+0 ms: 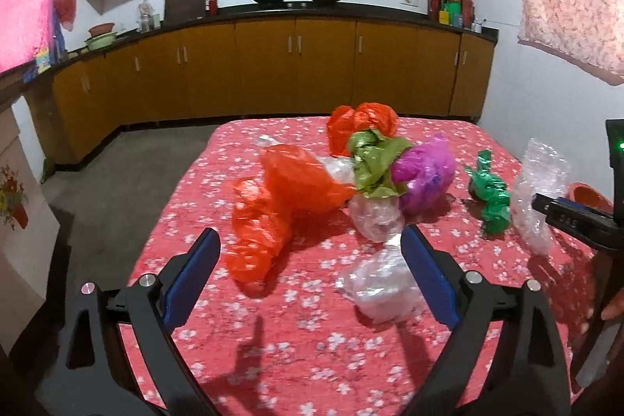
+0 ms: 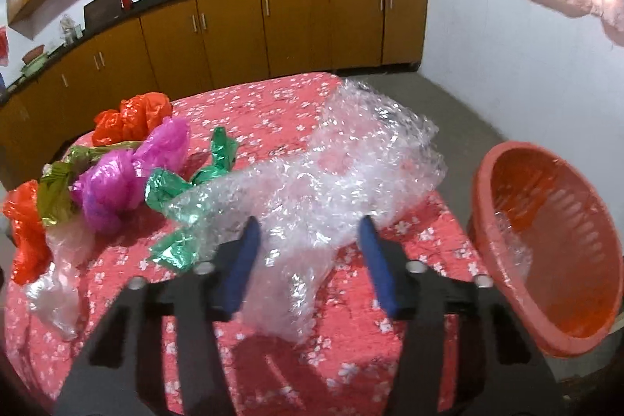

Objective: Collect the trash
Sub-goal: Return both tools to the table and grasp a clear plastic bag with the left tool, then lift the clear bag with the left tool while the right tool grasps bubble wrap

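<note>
A: Where does the trash sit?

B: On the bench (image 1: 312, 357), under its red flowered cloth. Take the purple bag (image 1: 423, 174) as the mark: an olive wrapper (image 1: 374, 162) touches it on its left, orange bags (image 1: 280, 205) lie beyond that, clear bags (image 1: 376, 217) in front of it, and a green foil wrapper (image 1: 491, 197) to its right.

A: And the left gripper (image 1: 310, 252)?

B: Its jaws stand wide and hold nothing. A crumpled clear bag (image 1: 376, 287) lies just inside its right finger, well in front of the purple bag.

A: The right gripper (image 2: 308, 248)?

B: The bubble wrap (image 2: 343, 174) lies between its blue pads, to the right of the purple bag (image 2: 128, 174). The jaws are half drawn in; I cannot tell whether the pads press on it.

A: Room to move?

B: The orange basket (image 2: 546, 248) leans at the bench's right edge, far from the purple bag. Bare cloth lies near the grippers, and grey floor runs beyond the bench's edges to the cupboards (image 1: 273, 65).
</note>
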Demonstrator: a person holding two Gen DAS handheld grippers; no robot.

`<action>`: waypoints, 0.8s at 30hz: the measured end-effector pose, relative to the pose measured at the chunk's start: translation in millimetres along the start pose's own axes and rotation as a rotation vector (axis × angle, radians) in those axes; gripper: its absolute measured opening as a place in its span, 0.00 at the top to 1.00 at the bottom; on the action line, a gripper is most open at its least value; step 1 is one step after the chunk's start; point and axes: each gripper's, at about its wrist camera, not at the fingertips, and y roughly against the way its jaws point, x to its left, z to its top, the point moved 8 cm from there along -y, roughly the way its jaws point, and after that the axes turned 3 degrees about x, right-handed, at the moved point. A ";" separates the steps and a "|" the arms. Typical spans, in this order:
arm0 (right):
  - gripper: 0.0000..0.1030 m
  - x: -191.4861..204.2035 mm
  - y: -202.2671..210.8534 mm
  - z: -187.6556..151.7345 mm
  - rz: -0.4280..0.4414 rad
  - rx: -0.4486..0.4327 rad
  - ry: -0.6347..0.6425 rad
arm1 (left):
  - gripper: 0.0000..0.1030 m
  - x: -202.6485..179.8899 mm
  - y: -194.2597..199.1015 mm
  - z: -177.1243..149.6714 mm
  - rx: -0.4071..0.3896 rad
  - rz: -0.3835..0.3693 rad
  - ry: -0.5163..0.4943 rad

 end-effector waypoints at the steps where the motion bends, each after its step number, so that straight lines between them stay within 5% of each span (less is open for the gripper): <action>1: 0.69 -0.9 -0.6 -0.6 0.008 0.007 -0.001 | 0.10 -4.9 -2.2 -0.2 0.005 -0.015 -0.006; 3: 0.87 -0.9 -0.5 -2.7 0.041 0.016 -0.005 | 0.10 -10.9 -5.7 -1.1 0.019 -0.032 -0.014; 11: 0.87 -6.1 10.0 -9.9 0.050 0.012 0.007 | 0.13 -38.6 -22.3 -10.5 0.100 -0.086 -0.066; 19: 0.87 -11.2 23.9 -14.6 0.069 0.011 -0.003 | 0.29 -44.8 -42.4 -22.2 0.212 -0.088 -0.066; 24: 0.87 -11.4 30.9 -17.8 0.090 0.014 -0.001 | 0.49 -41.9 -48.8 -27.9 0.260 -0.102 -0.038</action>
